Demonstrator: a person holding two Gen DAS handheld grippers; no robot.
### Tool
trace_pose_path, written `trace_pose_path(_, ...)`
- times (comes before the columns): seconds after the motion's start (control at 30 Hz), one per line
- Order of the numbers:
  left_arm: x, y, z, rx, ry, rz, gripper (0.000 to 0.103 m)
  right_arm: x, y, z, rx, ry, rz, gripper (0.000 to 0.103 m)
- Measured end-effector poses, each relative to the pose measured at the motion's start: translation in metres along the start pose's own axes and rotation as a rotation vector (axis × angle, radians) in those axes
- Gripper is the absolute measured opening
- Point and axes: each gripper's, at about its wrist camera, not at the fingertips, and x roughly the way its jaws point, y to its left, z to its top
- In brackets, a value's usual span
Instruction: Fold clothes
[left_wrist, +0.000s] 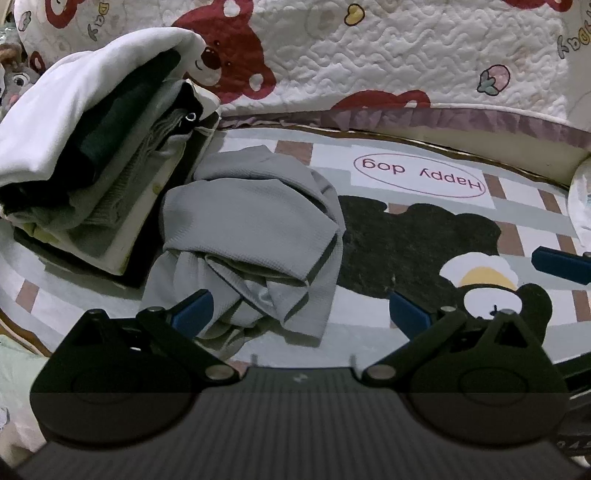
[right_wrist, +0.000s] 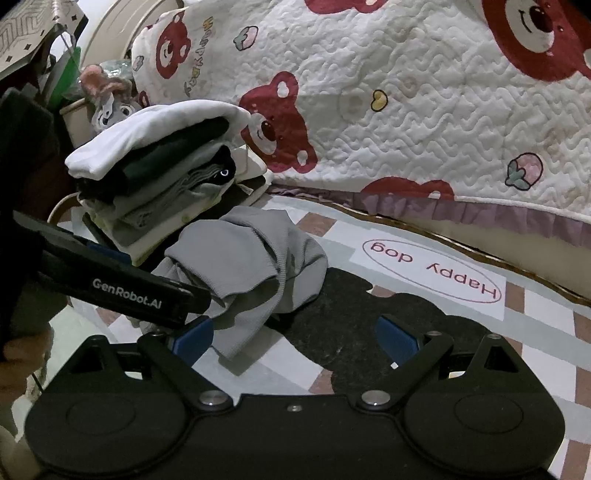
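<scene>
A crumpled grey garment (left_wrist: 251, 236) lies on a patterned floor mat (left_wrist: 417, 177), just right of a stack of folded clothes (left_wrist: 92, 155). My left gripper (left_wrist: 301, 312) hovers low over the garment's near edge, wide open, nothing between its blue pads. In the right wrist view the same grey garment (right_wrist: 251, 269) sits ahead and left of my right gripper (right_wrist: 295, 338), which is also open and holds nothing. The left gripper's black body (right_wrist: 122, 280) crosses in from the left, over the garment's left side. The stack of folded clothes (right_wrist: 159, 162) stands behind it.
A quilted bedspread with red bears (right_wrist: 406, 92) hangs behind the mat. A grey plush toy (right_wrist: 110, 107) and clutter sit at the far left. A white object (left_wrist: 580, 199) lies at the mat's right edge. The right gripper's blue finger (left_wrist: 561, 264) shows at far right.
</scene>
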Motion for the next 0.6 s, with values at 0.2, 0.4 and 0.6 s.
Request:
trace_pose_path(0.2, -0.004, 0.003, -0.004, 0.006, -0.011, -0.015, 0.103, 0.001, 0.001, -0.002, -0.003, -0.003, -0.016, 0.098)
trace_pose_path(0.4, -0.006, 0.007, -0.010, 0.017, -0.013, -0.010, 0.102, 0.003, 0.001, -0.003, 0.001, 0.002, -0.020, 0.098)
trace_pose_path(0.6, -0.004, 0.016, -0.014, -0.012, -0.002, -0.023, 0.101, 0.007, 0.002, -0.002, 0.020, 0.021, -0.006, 0.098)
